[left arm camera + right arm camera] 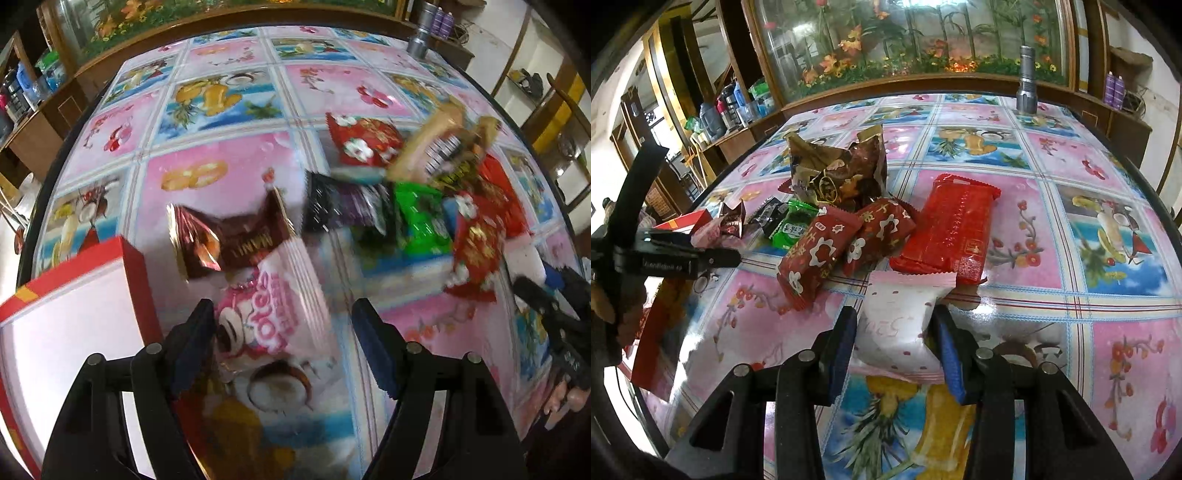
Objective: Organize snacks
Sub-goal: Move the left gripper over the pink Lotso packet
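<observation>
From my left camera, my left gripper has its fingers spread wide apart. A pink snack sits between them, but only the left finger seems to touch it, so I am not gripping it. A red box with a white inside is near on the left. As far as I can see, no snack lies in it, but part of it is hidden. Just past the pink snack is a brown candy. Farther right is a blurry pile of snacks on the bench.

From my right camera, my right gripper has its fingers on both sides of a white snack, and they seem to squeeze it. Past it lie two dark red snacks, a flat red pack, a green snack and a brown bag. A flashlight stands far away.

I think the job has barely begun. Almost every snack is loose on the bench.
</observation>
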